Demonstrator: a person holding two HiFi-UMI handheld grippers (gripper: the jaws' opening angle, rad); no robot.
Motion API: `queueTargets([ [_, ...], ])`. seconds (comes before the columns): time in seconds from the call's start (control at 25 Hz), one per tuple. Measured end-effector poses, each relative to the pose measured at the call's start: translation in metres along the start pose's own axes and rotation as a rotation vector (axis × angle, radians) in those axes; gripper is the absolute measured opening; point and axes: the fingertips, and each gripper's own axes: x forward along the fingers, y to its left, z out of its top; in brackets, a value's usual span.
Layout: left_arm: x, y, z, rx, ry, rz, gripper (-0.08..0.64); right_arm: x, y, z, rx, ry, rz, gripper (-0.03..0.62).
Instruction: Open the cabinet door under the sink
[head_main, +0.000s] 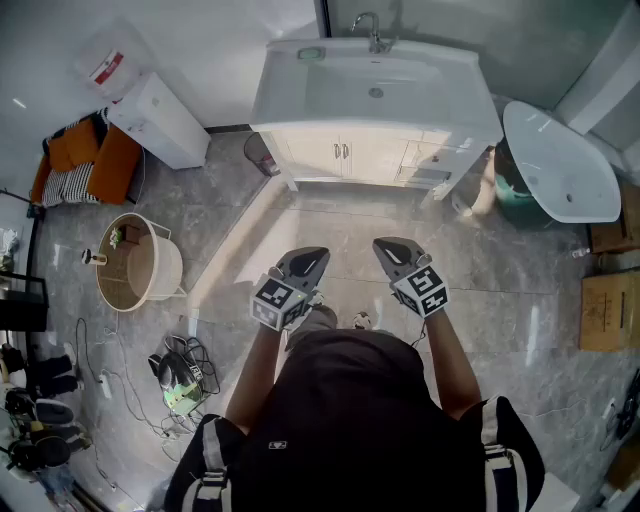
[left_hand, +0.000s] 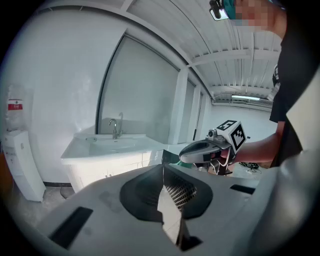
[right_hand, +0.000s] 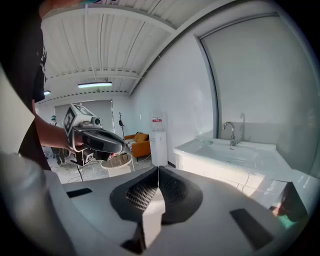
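Far left, by the wall: orange upholstered sofa (head_main: 112, 165), with a tall white water dispenser (head_main: 165, 122) just beside it. Nearer, a round pale wooden tub (head_main: 150, 268) on grey marbled floor (head_main: 500, 270). Tangle of black cables (head_main: 180, 368) closer to the person.

Centre: left gripper (head_main: 312, 258) held low in front of a dark-shirted torso. Jaws pressed together tip to tip, nothing between them — confirmed in the left gripper view. Just beside it, right gripper (head_main: 388, 248), likewise closed and empty, seam tight in the right gripper view. Both pointed toward the sink unit and well apart from it.

Ahead: white vanity with moulded basin and chrome tap (head_main: 375, 85). Under the basin, cream double cabinet door (head_main: 330, 155) — flush and closed, two small handles side by side at the middle seam.

Right: white oval basin (head_main: 560, 160) beside the vanity, brown cardboard boxes (head_main: 608, 310) at the edge of the head view.
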Motion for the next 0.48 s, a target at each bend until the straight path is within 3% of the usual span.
queueTargets([
  [0.2, -0.005, 0.009, 0.001, -0.001, -0.011, -0.012, 0.017, 0.010, 0.001, 0.001, -0.004, 0.021, -0.012, 0.060],
  [0.48, -0.011, 0.054, -0.001, -0.008, -0.005, -0.061, 0.017, 0.049, 0.003, 0.017, 0.012, 0.038, -0.052, 0.060],
])
